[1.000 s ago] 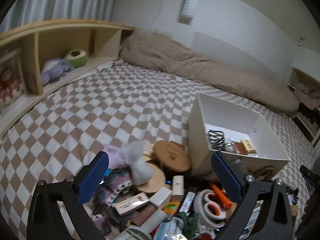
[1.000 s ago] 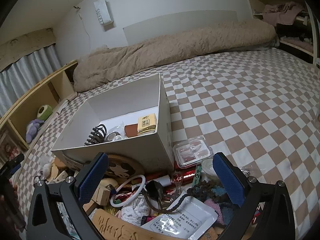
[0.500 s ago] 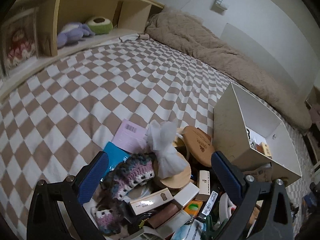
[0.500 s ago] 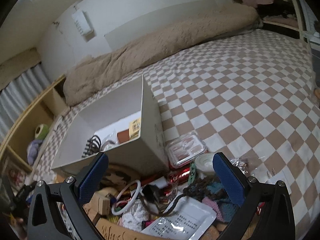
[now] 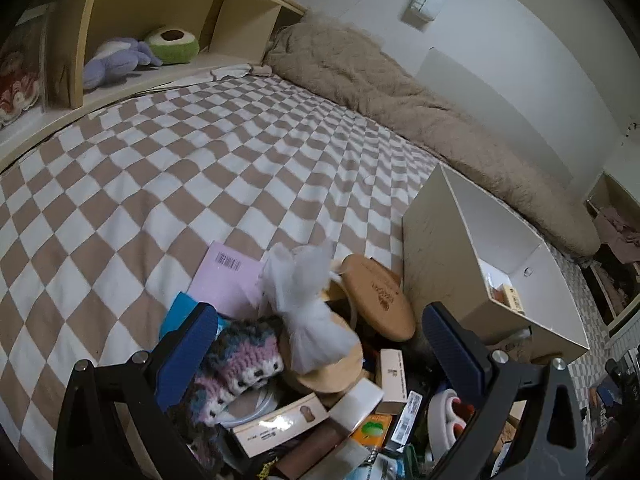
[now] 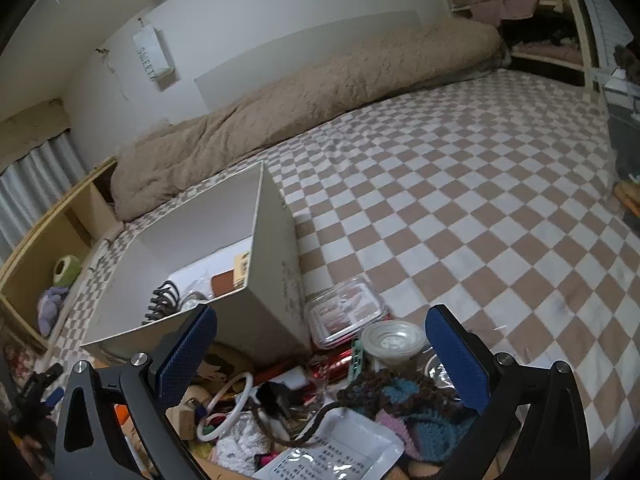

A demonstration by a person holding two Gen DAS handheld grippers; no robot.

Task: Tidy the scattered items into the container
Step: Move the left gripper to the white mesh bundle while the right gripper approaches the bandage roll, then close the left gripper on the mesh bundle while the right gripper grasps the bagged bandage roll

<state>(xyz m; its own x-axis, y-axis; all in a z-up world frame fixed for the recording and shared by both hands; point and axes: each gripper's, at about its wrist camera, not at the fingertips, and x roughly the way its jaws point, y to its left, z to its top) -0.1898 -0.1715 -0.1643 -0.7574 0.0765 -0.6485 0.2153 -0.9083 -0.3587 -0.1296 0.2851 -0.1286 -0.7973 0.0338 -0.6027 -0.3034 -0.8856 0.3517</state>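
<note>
Hovering over clutter pile, both jaws wide apart, white box upright, mouth upward

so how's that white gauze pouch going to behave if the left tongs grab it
The white gauze pouch looks soft and gathered at a neck, so it would probably squash and dangle. It likely weighs little. Perched on a wooden lid, it may drag neighbours; the left tongs hover open.

Matt white box — woolly knitted doll
</note>
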